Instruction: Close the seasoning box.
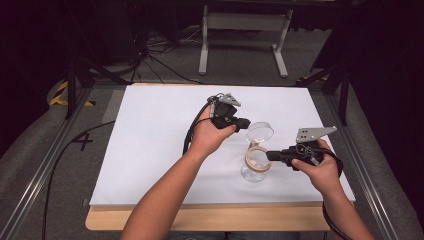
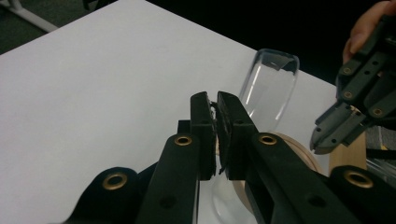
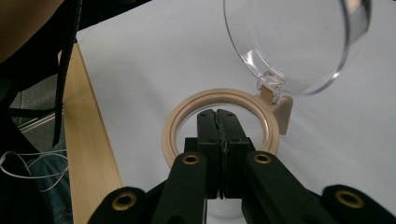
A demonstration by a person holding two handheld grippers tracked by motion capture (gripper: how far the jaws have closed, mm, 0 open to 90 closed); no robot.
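1. A white table is filling mid-frame, dark floor lying behind.
2. The jar is standing right of center, its clear lid hinging open.
3. The left gripper is pinching the lid's edge; the right gripper is resting clenched at the rim, seemingly empty.
4. Pulling the lid further is risking tipping the jar.

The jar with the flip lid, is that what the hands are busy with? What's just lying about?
Busy with:
jar
lid, flipped open
left gripper
right gripper

Lying about:
table frame
floor cables
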